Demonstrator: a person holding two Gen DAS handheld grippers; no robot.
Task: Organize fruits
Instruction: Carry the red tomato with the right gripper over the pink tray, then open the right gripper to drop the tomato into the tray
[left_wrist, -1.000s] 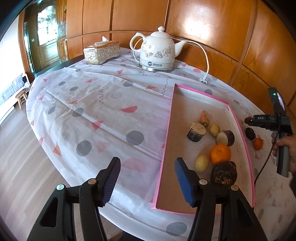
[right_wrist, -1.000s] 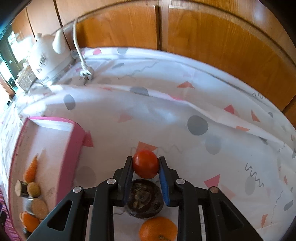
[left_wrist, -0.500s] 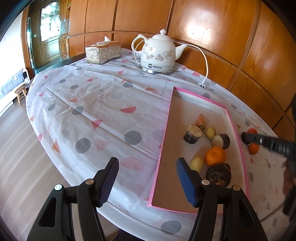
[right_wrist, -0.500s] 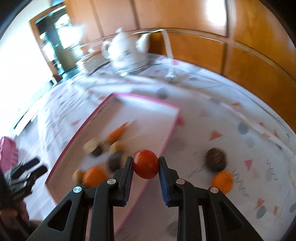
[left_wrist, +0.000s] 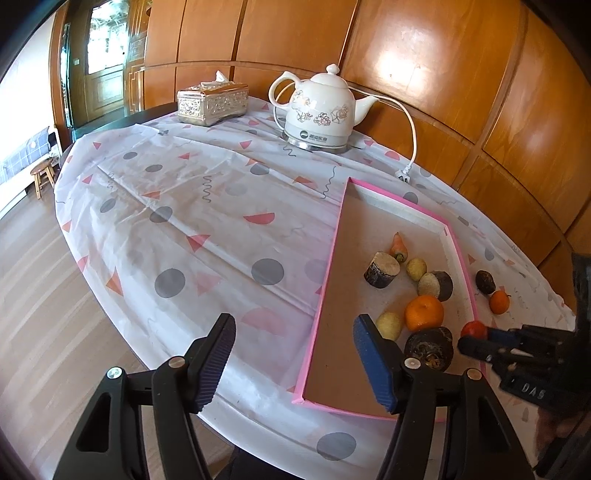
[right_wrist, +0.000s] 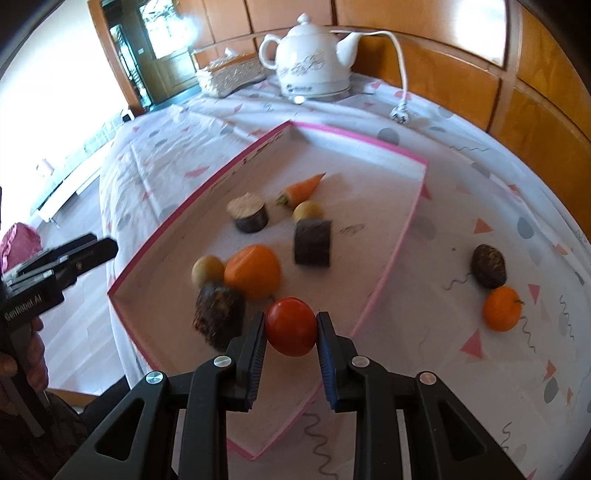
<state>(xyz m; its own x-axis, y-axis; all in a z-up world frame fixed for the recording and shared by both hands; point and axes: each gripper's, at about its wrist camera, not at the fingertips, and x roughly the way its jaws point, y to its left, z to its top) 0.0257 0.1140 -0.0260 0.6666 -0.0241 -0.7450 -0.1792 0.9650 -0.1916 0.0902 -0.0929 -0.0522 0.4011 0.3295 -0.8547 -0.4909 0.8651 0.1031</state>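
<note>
My right gripper (right_wrist: 291, 326) is shut on a red tomato (right_wrist: 291, 325) and holds it above the near corner of the pink-rimmed tray (right_wrist: 351, 133); the tomato also shows in the left wrist view (left_wrist: 474, 329). The tray (left_wrist: 334, 251) holds a carrot (right_wrist: 301, 188), an orange (right_wrist: 253, 271), yellow round fruits and dark cut pieces. A dark round fruit (right_wrist: 488, 266) and a small orange (right_wrist: 502, 308) lie on the cloth right of the tray. My left gripper (left_wrist: 293, 363) is open and empty over the tray's near left edge.
A white kettle (left_wrist: 321, 110) with a cord and plug (left_wrist: 404, 173) stands at the back. A silver tissue box (left_wrist: 212, 101) sits left of it. The round table's patterned cloth (left_wrist: 192, 214) drops off to wooden floor on the left.
My right gripper has carried the tomato from the cloth on the right side to above the tray's near corner. My left gripper has hardly moved and stays open.
</note>
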